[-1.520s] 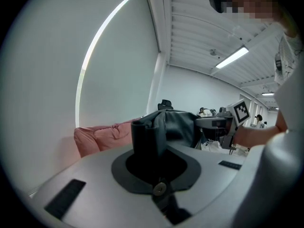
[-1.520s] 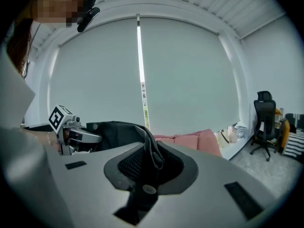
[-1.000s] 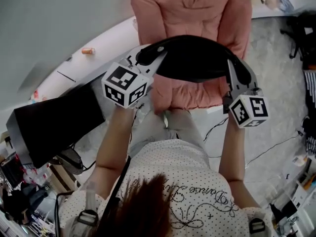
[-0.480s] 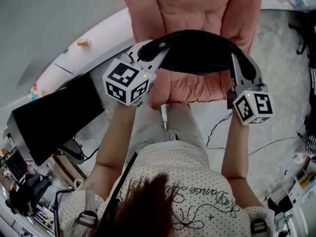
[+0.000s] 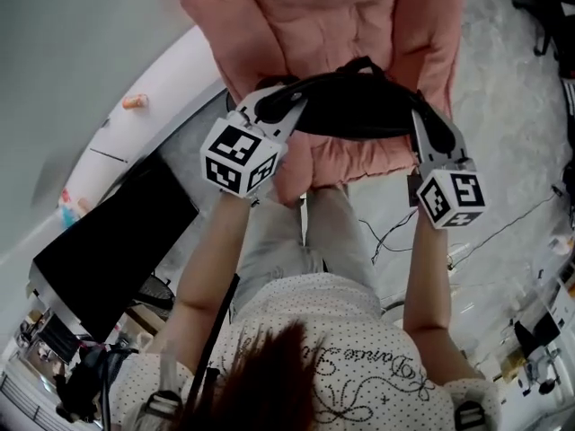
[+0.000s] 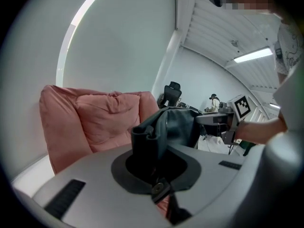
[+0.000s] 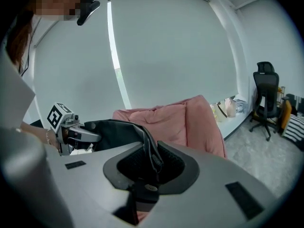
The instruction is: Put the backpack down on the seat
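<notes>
Backpack (image 5: pixel 355 106) hung stretched between both grippers over the front of the pink seat (image 5: pixel 305 16); contact with the cushion unclear. Open floor (image 5: pixel 512 124) lay right of the seat, a white ledge (image 5: pixel 171 97) close on its left. Left gripper (image 5: pixel 269 104) and right gripper (image 5: pixel 429 131) were each nearly closed, pinching backpack fabric.

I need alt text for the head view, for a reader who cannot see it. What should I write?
Seen from above, a person holds a black backpack between the left tool and the right tool, each shut on one end, over a pink cushioned seat.
</notes>
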